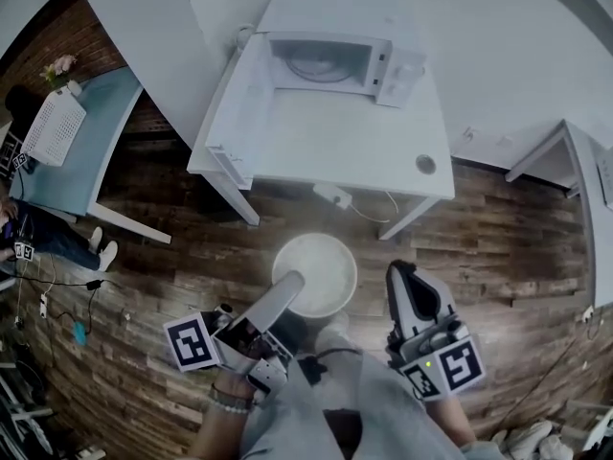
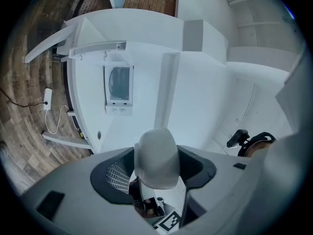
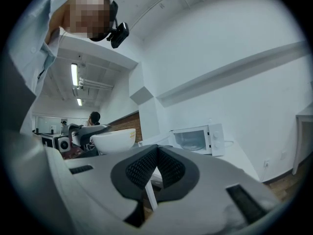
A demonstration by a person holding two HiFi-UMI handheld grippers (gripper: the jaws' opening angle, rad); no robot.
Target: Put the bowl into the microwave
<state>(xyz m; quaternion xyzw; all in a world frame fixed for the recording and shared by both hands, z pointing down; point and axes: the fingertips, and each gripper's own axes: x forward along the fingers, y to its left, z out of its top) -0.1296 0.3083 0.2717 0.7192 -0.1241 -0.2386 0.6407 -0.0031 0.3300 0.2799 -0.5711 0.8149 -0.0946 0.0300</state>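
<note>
Holding the bowl by one rim point: left tongs (image 1: 289,286) pinch the near-left edge of the bowl (image 1: 321,264). It hangs over the wood-plank floor (image 1: 498,247), short of the table (image 1: 335,151) and well apart from the microwave (image 1: 330,63) at the table's far side. It's a one-sided grip on a wide, round, smooth white bowl, probably glazed, so it can pivot or slip. Keep it level, go slow, enter the cavity low and centred on the round turntable. Door looks open to the left, not certain. Microwave is a white boxy shell with knobs on the right. Right tongs (image 1: 397,274) are closed and empty, just right of the bowl, free to steady the rim.
</note>
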